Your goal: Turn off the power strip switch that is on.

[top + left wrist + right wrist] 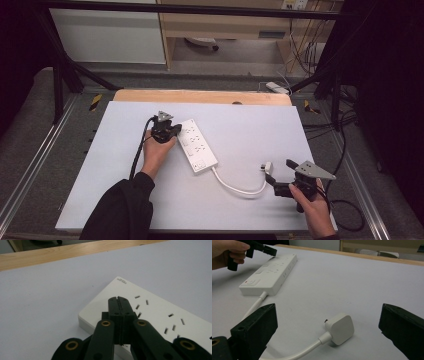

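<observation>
A white power strip [197, 145] lies left of centre on the white table top [250, 125], its cable [240, 189] curving right to a white plug [267, 166]. My left gripper [176, 129] is shut with nothing between its jaws. In the left gripper view its closed tips [118, 298] sit over the far end of the strip [155, 315]; whether they touch it I cannot tell. My right gripper [272, 180] stands open near the front right. In the right gripper view its jaws [328, 312] spread wide on either side of the plug [340, 328], clear of it. The strip [269, 275] lies beyond.
A wooden edge [200, 96] runs along the table's far side. Metal frame rails [55, 135] flank the table. Loose cables [345, 205] lie on the floor at the right, and a small white device [276, 87] sits behind the table.
</observation>
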The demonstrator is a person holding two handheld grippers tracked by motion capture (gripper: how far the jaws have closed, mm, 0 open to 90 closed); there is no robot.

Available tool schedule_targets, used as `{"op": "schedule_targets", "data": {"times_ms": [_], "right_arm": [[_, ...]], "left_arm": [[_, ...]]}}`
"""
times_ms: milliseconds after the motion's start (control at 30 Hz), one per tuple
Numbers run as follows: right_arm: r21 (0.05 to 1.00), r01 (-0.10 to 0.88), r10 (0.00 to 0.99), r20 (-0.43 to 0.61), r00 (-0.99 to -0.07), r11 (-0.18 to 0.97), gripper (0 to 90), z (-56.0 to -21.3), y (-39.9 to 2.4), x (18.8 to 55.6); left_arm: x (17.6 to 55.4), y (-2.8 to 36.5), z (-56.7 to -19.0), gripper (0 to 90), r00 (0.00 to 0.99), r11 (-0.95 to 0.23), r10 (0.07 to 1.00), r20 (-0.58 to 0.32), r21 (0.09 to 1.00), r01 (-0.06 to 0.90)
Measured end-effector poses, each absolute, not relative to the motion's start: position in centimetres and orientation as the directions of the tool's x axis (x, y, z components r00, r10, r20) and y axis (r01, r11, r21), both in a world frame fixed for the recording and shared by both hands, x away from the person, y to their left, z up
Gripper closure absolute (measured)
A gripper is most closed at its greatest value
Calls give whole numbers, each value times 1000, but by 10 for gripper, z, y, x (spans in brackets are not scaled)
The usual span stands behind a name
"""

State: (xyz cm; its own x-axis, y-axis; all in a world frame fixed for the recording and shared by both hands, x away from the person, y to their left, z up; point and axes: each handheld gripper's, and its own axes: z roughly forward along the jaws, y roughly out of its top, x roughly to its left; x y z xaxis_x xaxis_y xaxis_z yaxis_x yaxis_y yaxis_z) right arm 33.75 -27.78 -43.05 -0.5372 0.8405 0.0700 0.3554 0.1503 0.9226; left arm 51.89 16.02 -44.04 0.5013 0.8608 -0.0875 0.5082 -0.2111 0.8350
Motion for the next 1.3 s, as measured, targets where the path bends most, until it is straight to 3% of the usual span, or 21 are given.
{"op": "schedule_targets", "data": {"times_ms": [1300], "right_arm": [[921,358,840,71,-538,152,25,-431,-278,337]], "left_arm": [[516,167,-445,899,500,-198,861,-92,845,496]]}}
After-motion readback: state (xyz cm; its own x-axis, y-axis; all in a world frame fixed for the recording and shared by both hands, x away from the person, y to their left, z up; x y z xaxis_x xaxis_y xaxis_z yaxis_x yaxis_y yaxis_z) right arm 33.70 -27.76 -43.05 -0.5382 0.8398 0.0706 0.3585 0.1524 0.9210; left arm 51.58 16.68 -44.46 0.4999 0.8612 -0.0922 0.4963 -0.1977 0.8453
